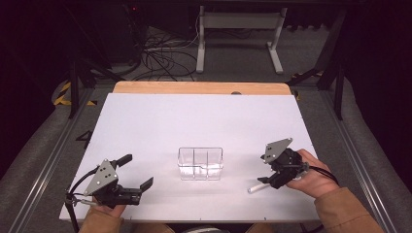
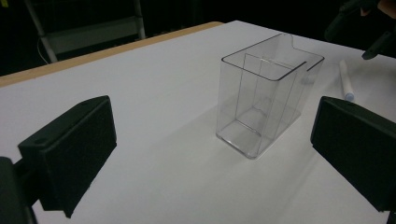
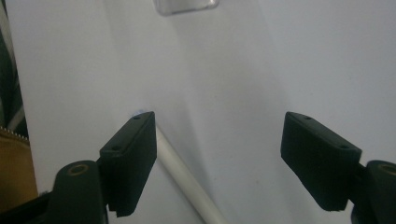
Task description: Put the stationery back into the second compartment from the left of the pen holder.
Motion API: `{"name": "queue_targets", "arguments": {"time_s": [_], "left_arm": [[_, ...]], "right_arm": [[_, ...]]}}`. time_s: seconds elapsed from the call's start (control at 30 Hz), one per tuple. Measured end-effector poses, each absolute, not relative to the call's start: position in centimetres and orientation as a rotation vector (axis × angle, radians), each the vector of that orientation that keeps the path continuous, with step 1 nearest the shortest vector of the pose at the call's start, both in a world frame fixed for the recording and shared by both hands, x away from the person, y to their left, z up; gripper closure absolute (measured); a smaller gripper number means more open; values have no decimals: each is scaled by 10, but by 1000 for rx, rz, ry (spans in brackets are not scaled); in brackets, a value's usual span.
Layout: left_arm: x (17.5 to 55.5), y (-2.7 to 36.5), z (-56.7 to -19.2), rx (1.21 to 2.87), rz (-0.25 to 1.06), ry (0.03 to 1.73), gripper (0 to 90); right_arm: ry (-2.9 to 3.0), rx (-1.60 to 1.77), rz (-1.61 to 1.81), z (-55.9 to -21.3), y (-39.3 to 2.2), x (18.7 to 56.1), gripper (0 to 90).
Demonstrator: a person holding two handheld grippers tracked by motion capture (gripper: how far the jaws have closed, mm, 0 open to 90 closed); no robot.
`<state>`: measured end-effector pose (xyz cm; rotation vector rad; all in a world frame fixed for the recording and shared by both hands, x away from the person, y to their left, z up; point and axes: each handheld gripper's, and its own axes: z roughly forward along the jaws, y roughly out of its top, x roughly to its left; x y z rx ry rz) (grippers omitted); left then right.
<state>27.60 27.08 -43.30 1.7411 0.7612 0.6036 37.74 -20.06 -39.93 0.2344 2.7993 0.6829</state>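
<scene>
On white table (image 1: 194,116), right claw (image 1: 270,182) tilts down over marker (image 1: 256,188).

A slim white stick, perhaps chalk (image 1: 257,188), lies flat on the white table (image 1: 194,121), near a clear, upright, divided plastic box (image 1: 200,163).

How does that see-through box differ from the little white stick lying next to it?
The clear box stands upright on the white table, while the white stick lies flat. The box is transparent, hollow and split into compartments; the stick is opaque, solid-looking and round. The box is much the bulkier and stands free, while the stick lies between the open fingers of the right gripper. Both rest on the same table.
</scene>
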Motion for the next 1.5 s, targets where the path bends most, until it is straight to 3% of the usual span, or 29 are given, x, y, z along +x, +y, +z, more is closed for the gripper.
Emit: {"name": "queue_targets", "arguments": {"time_s": [0.73, 1.5], "left_arm": [[274, 273, -434, 1736, 603, 776, 9], [274, 272, -434, 1742, 602, 765, 9]], "right_arm": [[3021, 98, 300, -427, -188, 382, 450], [2998, -143, 113, -438, -180, 377, 758]]}}
